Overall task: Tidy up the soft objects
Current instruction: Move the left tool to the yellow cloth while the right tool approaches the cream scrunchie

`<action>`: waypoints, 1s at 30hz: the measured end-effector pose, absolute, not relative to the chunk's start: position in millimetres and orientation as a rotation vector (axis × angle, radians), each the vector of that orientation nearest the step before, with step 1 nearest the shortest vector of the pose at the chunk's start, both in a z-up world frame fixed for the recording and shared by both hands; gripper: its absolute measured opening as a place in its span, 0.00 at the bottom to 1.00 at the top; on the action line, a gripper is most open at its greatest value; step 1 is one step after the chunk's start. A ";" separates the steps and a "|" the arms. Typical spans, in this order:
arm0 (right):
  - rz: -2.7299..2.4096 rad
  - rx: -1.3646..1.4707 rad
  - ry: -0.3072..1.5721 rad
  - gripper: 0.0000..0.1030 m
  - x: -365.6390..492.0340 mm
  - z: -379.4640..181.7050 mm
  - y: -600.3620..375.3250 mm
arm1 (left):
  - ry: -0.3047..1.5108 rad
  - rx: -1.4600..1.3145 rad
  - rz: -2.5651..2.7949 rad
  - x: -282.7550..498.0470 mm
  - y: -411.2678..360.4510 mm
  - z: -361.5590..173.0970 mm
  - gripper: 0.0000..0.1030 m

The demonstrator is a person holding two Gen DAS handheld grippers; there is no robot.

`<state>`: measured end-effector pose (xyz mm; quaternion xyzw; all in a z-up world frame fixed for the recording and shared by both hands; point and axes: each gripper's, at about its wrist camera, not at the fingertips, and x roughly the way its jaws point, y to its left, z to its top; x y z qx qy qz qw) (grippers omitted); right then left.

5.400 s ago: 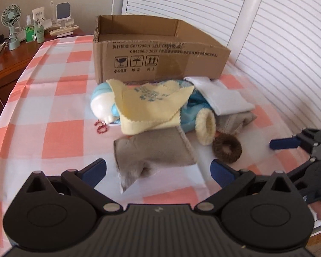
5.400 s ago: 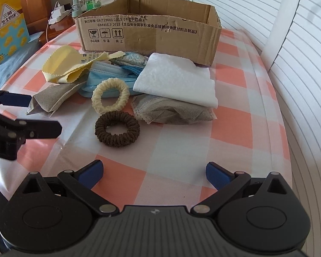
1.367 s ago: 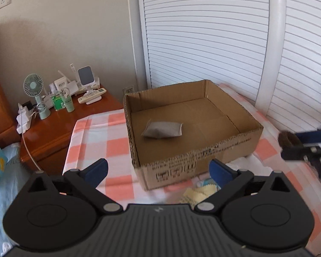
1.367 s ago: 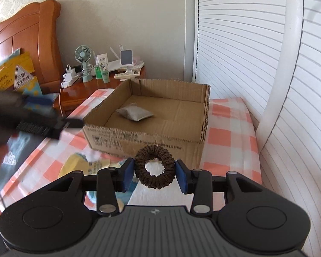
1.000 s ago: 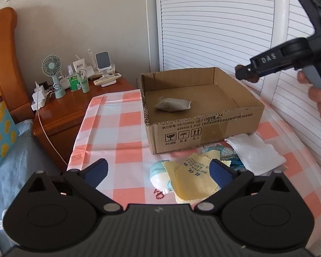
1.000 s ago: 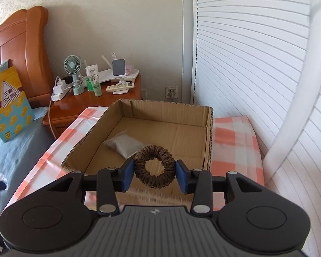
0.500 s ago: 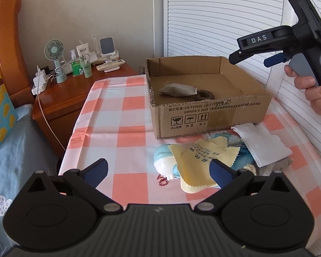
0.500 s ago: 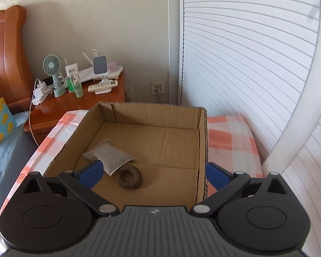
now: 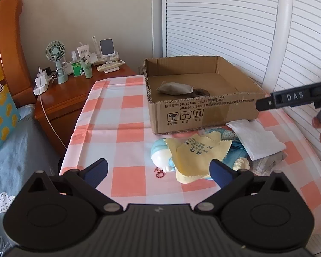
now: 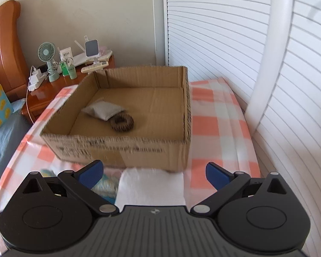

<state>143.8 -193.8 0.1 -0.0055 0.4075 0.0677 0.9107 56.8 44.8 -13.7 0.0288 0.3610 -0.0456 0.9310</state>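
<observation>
Box: my cardboard box point(image 10: 122, 147) stands open on the checked bench point(image 9: 126, 132), toward 12 o'clock from both my grippers.
Inside the box: a grey pouch point(image 10: 102, 111) lies at about 10 o'clock on the box floor, and a brown scrunchie point(image 10: 122, 123) lies against its lower right edge, touching it.
Left gripper: my left gripper point(image 9: 158, 169) is spread wide with nothing between its blue pads, held above the near edge of the bench.
Right gripper: my right gripper point(image 10: 154, 174) is spread wide too, empty, hovering over the white cloth in front of the box; in the left wrist view its black arm marked DAS comes in at 3 o'clock, with my fingers around the handle.
Pile: the remaining soft things sit on the bench just in front of the box, at 1 o'clock from my left gripper.
Yellow cloth: a yellow cloth point(image 9: 199, 152) with printed text is draped over a pale blue doll point(image 9: 160, 152), whose white face points toward 9 o'clock.
White cloth: a folded white cloth point(image 9: 256, 137) lies on the right side of the pile, its far corner touching the box wall.
Cream scrunchie: a cream scrunchie point(image 9: 241, 163) shows at the near edge of the pile, beside a grey fabric piece point(image 9: 269, 162) under the white cloth.
Nightstand: a wooden nightstand point(image 9: 75, 90) at 10 o'clock carries a small green fan point(image 9: 55, 53) and bottles.
</observation>
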 end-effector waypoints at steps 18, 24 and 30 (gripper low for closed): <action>0.135 -0.086 0.916 1.00 111.8 -46.5 -170.4 | 0.787 0.066 -0.113 48.1 48.3 -31.6 0.98; 0.154 -0.122 0.963 1.00 123.7 -61.4 -152.8 | 0.803 0.060 -0.107 51.3 52.7 -36.7 0.98; 0.188 -0.181 0.978 1.00 101.3 -66.0 -148.2 | 0.811 0.054 -0.107 53.0 54.1 -39.6 0.98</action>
